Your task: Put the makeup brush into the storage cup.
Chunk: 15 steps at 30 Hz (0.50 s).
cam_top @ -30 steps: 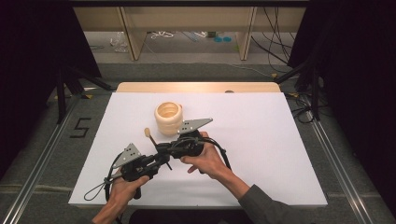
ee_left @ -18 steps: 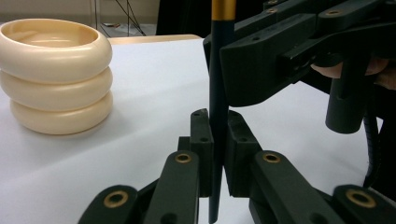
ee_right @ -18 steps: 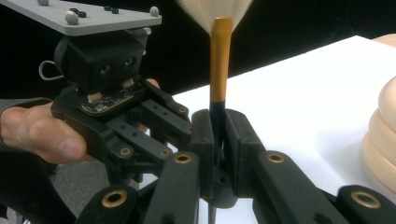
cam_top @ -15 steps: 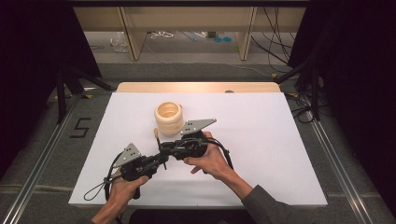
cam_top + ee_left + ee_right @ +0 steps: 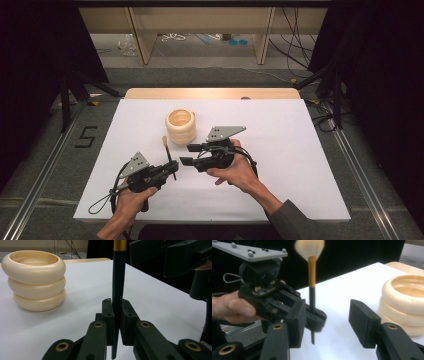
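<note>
A make-up brush (image 5: pixel 166 151) with a dark handle, gold ferrule and pale bristles stands upright, and my left gripper (image 5: pixel 172 170) is shut on its handle low down. The left gripper view has the two jaws (image 5: pixel 116 311) pressed on the handle (image 5: pixel 117 277). My right gripper (image 5: pixel 186 154) sits just right of the brush, pointing left. Its jaws have just been opening and stand apart with nothing between the pads (image 5: pixel 329 325). Beyond them the brush (image 5: pixel 312 290) rises from the left gripper (image 5: pixel 315 318). A cream ribbed cup (image 5: pixel 180 126) stands behind both grippers.
Everything rests on a white sheet (image 5: pixel 280 140) over a wooden table (image 5: pixel 210 93). The cup (image 5: pixel 35 280) is left of the brush in the left gripper view and at the right edge (image 5: pixel 404 305) in the right gripper view. Dark frames and cables flank the table.
The right gripper has opened off the brush handle and drawn back to the right. The left gripper keeps hold of the brush and has stayed in place.
</note>
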{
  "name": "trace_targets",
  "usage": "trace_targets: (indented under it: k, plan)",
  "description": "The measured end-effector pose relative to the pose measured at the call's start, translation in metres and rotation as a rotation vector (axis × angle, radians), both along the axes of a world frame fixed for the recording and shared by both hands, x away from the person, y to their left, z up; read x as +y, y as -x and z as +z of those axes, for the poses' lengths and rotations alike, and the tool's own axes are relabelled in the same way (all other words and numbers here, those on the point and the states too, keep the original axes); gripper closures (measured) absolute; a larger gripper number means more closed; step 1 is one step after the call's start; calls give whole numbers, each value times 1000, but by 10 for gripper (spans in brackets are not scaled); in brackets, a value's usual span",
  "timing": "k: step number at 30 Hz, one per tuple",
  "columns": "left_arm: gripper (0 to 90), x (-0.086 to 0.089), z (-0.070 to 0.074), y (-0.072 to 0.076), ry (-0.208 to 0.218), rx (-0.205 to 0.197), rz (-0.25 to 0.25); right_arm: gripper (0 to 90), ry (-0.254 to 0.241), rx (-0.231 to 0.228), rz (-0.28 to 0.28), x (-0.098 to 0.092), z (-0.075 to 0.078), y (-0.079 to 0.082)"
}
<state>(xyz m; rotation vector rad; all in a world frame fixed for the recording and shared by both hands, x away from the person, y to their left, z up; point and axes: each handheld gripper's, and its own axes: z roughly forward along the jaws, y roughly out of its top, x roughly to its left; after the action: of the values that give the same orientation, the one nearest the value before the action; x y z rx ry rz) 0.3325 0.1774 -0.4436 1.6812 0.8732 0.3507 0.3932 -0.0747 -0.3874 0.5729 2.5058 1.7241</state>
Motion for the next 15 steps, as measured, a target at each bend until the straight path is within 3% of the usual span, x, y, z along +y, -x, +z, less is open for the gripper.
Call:
trace_targets:
  k: [4, 5, 15]
  plan:
    - [838, 1, 0, 0, -7, -3, 4, 432, 13, 8, -16, -9, -3, 1]
    - [838, -2, 0, 0, 19, -2, 15, 418, 18, 16, -23, -12, -3, 2]
    - [838, -1, 1, -3, -2, -12, 31, 299, 41, -2, -119, -39, -9, 5]
